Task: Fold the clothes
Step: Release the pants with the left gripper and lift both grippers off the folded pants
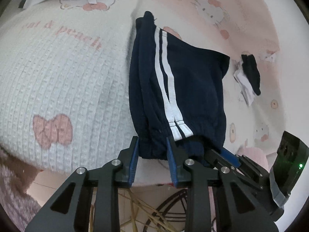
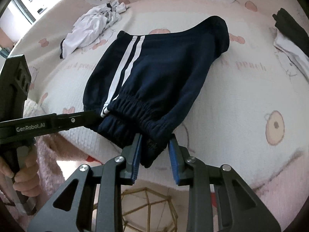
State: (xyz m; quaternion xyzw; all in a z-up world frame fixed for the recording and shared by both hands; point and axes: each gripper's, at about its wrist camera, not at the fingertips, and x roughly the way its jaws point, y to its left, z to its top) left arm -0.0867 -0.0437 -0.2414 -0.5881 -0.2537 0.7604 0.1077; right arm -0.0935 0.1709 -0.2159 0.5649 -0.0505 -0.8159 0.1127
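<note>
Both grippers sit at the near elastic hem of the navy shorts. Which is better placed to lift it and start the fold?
Probably the left gripper: the navy shorts fill its jaws at the striped corner. The right gripper holds only a smaller bunch of hem.

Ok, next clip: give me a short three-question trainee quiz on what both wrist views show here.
1. True or false: the navy shorts carry two white stripes.
2. Multiple choice: which part of the shorts sits between the fingers of the right gripper? A) the elastic waistband end B) the far hem C) nothing
3. Short answer: what lies crumpled on the bed cover beyond the shorts, in the right wrist view?

Key:
1. True.
2. A; the left gripper has the same waistband edge between its fingers, further along.
3. A white garment, unfolded.
</note>
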